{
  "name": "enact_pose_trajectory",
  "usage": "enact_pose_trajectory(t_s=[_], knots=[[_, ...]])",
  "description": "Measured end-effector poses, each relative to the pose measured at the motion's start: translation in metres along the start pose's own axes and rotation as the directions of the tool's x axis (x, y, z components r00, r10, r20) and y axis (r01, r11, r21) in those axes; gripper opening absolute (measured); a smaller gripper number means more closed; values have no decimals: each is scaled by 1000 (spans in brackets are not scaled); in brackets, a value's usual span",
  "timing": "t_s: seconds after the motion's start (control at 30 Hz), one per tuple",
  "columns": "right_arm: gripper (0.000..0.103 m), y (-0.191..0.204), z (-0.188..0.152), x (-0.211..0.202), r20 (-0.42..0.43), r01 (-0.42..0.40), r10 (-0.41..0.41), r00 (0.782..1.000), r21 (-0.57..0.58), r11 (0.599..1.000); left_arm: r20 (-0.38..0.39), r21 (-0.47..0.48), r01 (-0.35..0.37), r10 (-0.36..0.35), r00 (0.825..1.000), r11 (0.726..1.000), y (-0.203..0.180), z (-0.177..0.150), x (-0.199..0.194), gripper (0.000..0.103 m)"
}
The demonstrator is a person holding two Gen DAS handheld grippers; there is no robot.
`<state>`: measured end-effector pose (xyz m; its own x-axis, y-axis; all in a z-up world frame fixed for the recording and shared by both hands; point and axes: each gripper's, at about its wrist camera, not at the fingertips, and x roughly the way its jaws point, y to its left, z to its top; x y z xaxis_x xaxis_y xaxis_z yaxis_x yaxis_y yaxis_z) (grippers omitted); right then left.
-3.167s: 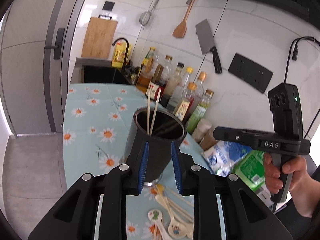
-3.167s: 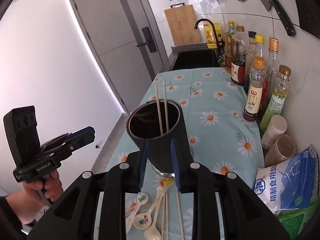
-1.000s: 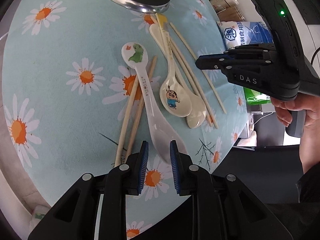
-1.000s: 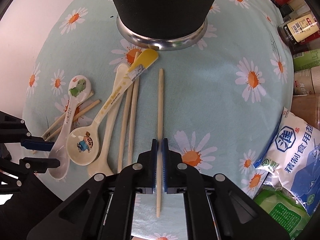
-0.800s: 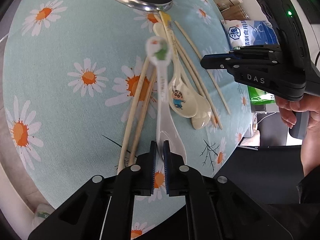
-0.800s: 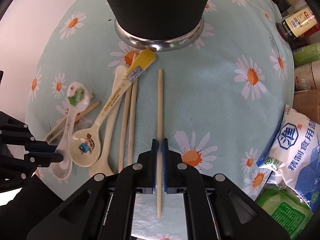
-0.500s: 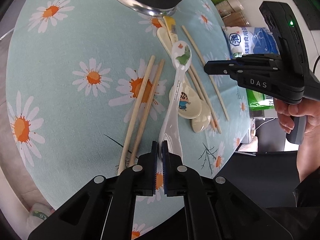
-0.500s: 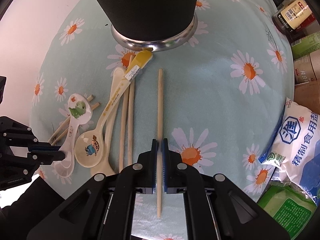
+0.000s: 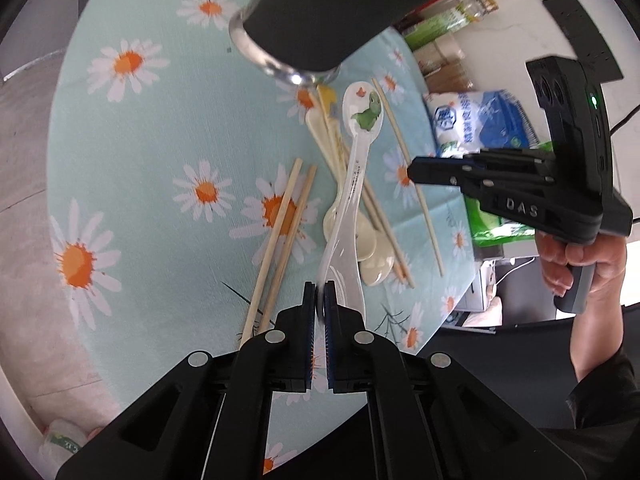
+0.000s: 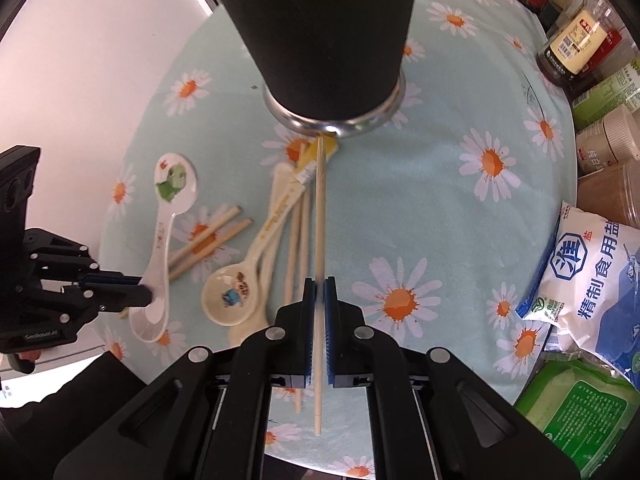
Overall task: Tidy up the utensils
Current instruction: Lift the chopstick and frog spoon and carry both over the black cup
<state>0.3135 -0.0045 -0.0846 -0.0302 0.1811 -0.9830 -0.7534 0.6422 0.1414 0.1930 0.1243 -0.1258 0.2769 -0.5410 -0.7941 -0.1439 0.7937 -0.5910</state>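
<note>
1. White ceramic, printed with a green dinosaur: the spoon [image 9: 357, 184] is pinched by the left tool [image 9: 319, 300], whose pads are closed tight on the edge of its bowl, so that the handle reaches straight ahead of the fingers.
2. Ahead of that tool and beyond the spoon's far end stands the black utensil holder [image 9: 340, 12] with its shiny metal base ring.
3. Below and left of the held spoon, two chopsticks [image 9: 280, 240] lie side by side on the daisy-print table [image 9: 160, 140].
4. To the right of the spoon lie the cream spoons [image 9: 372, 252] and more chopsticks, partly under it.
5. The right tool [image 10: 319, 292] is closed fully on a single wooden chopstick [image 10: 319, 216], gripping it at about its lower third; the stick runs forward between the fingers, and its far tip comes up to the holder's base ring.
6. Left of the right tool, a cream spoon with a cartoon figure [image 10: 230, 292] rests on the table.
7. Right of the right tool sit a blue-and-white salt bag [image 10: 588, 280] and a green packet [image 10: 576, 412].
8. A person's hand [image 9: 576, 264] grips the right tool's handle.
</note>
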Motion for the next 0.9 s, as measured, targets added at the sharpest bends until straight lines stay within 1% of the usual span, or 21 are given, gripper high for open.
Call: enact_pose_trajectory(t_s=[0.17,0.27,0.43,0.53,0.67,0.8,0.9], knots=[[6,4,-4,-14,46,-30,30,999,3,1000,36,18,13,-14,999,1000,-3,3,-17,3],[5,8,-2,-25,78,-66,65,995,5,998,60,36,17,-19,998,999,-7,5,-28,3],[6,10,-4,-52,161,-152,150,976,1,988,105,55,29,-34,994,998,-11,9,-44,3],[6,14,-3,-63,218,-196,193,957,-8,981,143,69,28,-38,989,997,-14,12,-55,3],[6,16,1,-79,295,-245,240,925,-22,969,188,81,39,-54,981,996,-18,17,-68,3],[6,16,3,-96,365,-294,285,886,-33,955,223,102,51,-73,972,993,-24,23,-79,3],[6,14,7,-110,429,-329,316,846,-46,943,251,124,50,-80,965,991,-30,27,-86,3]])
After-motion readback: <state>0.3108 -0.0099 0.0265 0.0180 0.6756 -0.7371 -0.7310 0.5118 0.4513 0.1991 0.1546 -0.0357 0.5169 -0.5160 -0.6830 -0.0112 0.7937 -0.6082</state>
